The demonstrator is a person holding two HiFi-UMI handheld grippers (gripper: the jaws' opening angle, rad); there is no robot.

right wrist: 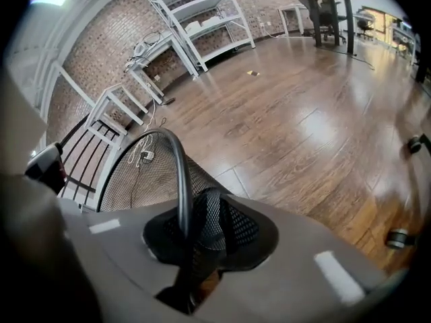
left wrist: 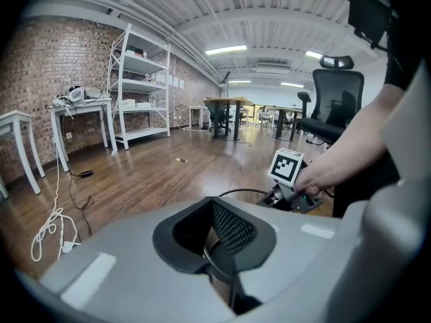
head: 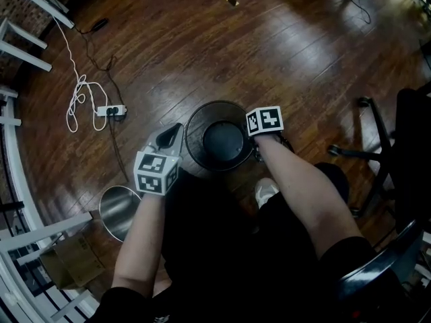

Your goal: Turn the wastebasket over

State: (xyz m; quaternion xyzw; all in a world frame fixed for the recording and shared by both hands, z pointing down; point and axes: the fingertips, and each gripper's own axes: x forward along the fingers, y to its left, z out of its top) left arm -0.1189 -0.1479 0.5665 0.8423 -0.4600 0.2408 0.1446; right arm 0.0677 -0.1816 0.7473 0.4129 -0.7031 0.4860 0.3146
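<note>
The left gripper (head: 168, 136) and right gripper (head: 256, 152) each pinched, jaws nearly closed, the rim of the upright wastebasket (head: 221, 140) between them; uneven rolling would likely twist that thin rim free of 1 grip.

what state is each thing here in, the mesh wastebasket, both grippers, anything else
black round wire-mesh wastebasket: upright on the wooden floor, mouth up, looks empty, not yet turned over
left gripper: shut on the wastebasket's rim
right gripper: shut on the rim at the opposite side
white power strip: lying flat on the floor, cords attached
</note>
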